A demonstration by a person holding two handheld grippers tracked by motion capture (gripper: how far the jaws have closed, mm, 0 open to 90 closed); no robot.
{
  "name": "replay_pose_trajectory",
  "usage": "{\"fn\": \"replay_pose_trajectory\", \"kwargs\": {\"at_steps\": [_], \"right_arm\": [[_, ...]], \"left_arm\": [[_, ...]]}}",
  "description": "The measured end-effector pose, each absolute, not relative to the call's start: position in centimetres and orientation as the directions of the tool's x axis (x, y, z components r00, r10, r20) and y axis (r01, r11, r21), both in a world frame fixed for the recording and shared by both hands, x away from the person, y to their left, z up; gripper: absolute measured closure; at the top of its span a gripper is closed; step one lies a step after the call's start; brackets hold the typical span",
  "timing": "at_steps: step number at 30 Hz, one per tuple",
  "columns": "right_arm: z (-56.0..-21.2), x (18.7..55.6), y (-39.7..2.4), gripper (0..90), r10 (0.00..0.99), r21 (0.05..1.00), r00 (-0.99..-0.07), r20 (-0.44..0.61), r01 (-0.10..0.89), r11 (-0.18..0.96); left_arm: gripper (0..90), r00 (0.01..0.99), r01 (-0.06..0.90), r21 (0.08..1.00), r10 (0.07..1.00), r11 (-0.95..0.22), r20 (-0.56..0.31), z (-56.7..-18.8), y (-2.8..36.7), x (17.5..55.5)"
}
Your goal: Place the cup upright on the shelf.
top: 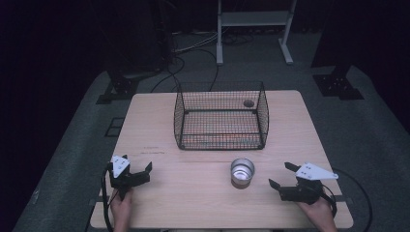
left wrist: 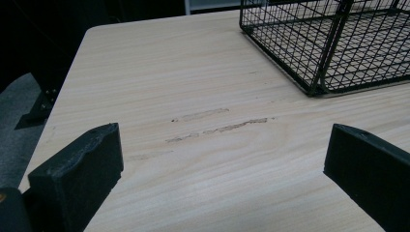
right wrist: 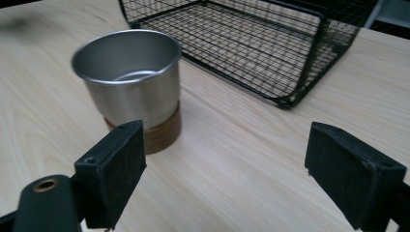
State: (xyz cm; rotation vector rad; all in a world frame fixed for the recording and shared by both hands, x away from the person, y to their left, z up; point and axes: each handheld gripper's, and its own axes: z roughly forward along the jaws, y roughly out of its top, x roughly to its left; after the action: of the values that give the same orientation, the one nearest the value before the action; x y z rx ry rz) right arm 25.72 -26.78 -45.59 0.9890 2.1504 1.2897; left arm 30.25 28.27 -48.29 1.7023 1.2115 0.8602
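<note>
Wooden table [top: 193, 193]: steel cup [top: 242, 172] near right gripper [top: 286, 176], left of it; jaws apart, nothing between; left gripper [top: 143, 173] wide, empty

High overhead; jaw-level closeups (perhaps sharing basket [top: 221, 116]).

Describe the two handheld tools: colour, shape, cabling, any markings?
Both are black. The left tool and right tool each carry a light grey three-cornered plate on top and two blocky black pads with small holes. A black cable trails from each. A brass-coloured ring sits at the right tool's base. No sleeves visible at the wrists.
</note>
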Motion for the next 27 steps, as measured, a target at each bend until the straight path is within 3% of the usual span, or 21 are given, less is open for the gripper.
{"fn": "replay_pose_trajectory", "kwargs": {"at_steps": [27], "right_arm": [[-45.3, 25.6, -22.4, 11.6, 0.642, 0.849, -0.766, -0.028, 0.321, 0.420]], "left_arm": [[0.0, 0.292, 0.366, 0.916, 0.955, -0.166, 0.056, -48.3, 28.3, 30.2]]}}
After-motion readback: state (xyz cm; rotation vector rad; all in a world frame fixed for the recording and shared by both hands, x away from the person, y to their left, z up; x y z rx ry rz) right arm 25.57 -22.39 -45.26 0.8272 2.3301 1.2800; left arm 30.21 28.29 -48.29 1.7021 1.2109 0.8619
